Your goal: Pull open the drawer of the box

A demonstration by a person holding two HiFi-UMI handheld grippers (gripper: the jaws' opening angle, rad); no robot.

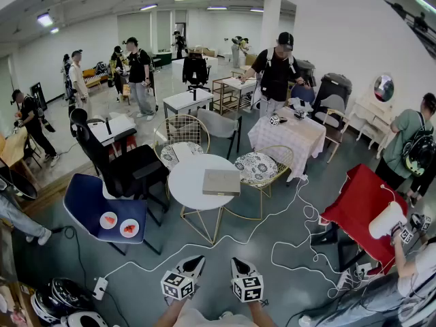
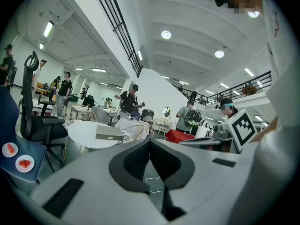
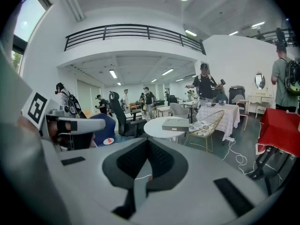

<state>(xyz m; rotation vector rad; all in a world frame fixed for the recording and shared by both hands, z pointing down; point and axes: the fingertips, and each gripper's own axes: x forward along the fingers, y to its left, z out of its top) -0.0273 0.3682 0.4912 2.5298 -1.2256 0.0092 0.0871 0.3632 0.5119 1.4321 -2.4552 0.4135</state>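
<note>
While the flat grey box (image 1: 221, 181) lies on the round white table (image 1: 182, 188) far ahead, the left gripper (image 1: 195, 259) and the right gripper (image 1: 238, 261) hang side by side near the person, well apart from it. Each gripper's two fingers are pressed together with nothing between them. A blue chair (image 1: 85, 203) with two small plates stands left of the table

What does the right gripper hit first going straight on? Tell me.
Likely the round white table bearing the box; nothing nearer shows ahead of the right gripper, though depth is unclear.
</note>
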